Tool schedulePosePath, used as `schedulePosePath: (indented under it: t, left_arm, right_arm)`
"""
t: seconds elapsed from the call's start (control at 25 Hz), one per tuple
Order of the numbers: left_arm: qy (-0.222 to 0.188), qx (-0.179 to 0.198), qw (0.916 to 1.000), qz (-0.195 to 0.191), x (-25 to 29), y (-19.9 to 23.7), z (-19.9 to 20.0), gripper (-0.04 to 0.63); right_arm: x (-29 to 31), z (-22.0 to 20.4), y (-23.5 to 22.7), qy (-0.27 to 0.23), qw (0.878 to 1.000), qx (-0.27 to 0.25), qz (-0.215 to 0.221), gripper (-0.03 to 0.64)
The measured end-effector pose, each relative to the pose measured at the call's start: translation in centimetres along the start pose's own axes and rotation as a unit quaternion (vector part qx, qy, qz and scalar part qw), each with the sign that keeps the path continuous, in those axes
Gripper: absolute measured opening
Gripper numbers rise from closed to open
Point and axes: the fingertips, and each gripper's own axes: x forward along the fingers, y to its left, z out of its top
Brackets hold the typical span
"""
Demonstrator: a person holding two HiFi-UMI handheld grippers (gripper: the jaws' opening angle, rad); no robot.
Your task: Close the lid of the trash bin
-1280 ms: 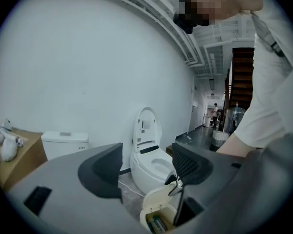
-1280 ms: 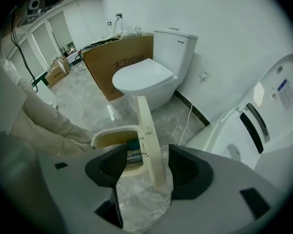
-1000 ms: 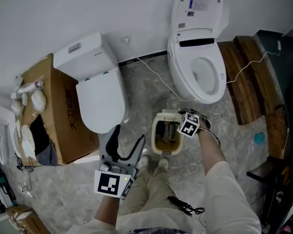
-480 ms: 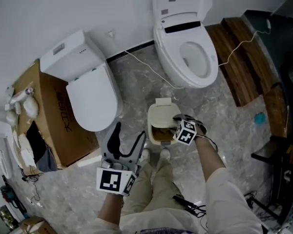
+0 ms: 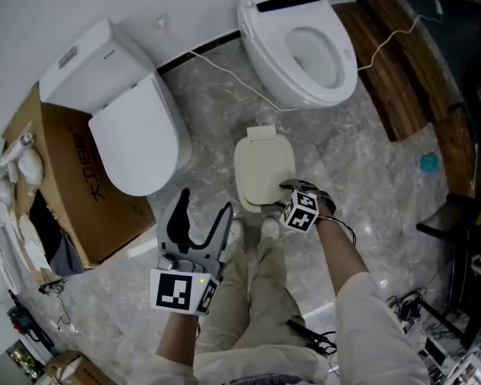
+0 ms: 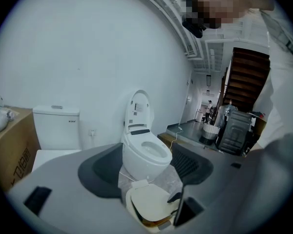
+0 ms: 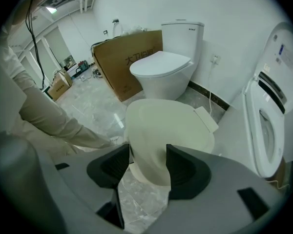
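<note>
The cream trash bin (image 5: 263,173) stands on the marble floor in front of my feet. Its lid (image 7: 168,126) lies almost flat; the left gripper view shows a thin dark gap under the lid (image 6: 149,204) at the front. My right gripper (image 5: 284,192) points steeply down at the lid's front right edge. Its jaws stand apart, with the lid's front lip and the bin's front wall between them (image 7: 147,155). One of its fingertips (image 6: 176,197) rests on the lid. My left gripper (image 5: 204,207) hangs open left of the bin, holding nothing (image 6: 147,155).
A white toilet with its seat up (image 5: 301,50) stands just behind the bin, and a second toilet with its lid shut (image 5: 136,135) to the left. A cardboard box (image 5: 56,175) sits far left, dark wooden planks (image 5: 401,62) right. A white cable (image 5: 224,74) crosses the floor.
The bin's lid has swung from open, with the inside showing, down to nearly flat. My right gripper followed it forward and down. My left gripper sank a little.
</note>
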Motion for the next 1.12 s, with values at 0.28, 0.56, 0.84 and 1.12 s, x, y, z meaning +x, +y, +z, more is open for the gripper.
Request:
schedulePosePath:
  t: [0.28,0.56,0.84,1.12]
  left_arm:
    - [0.011,0.001,0.9999,0.001,0.6,0.2,-2.4,0.302]
    - [0.011,0.002,0.9999,-0.005,2.1,-0.1,-3.5,0.302]
    - [0.009,0.004,1.0000,0.000,3.0,0.6,-3.5,0.302]
    - [-0.003,0.013,0.9999,0.005,4.0,1.4,-2.2,0.302]
  right_arm:
    - [3.6,-2.2,1.2,0.023,1.000,0.008,0.016,0.234]
    - [6.1,-3.1,1.4,0.031,0.999,0.023,0.021,0.229]
    - [7.4,-3.5,1.7,0.040,0.998,0.029,0.031,0.242]
    - [7.5,-3.6,1.6,0.044,0.998,0.023,0.032,0.230]
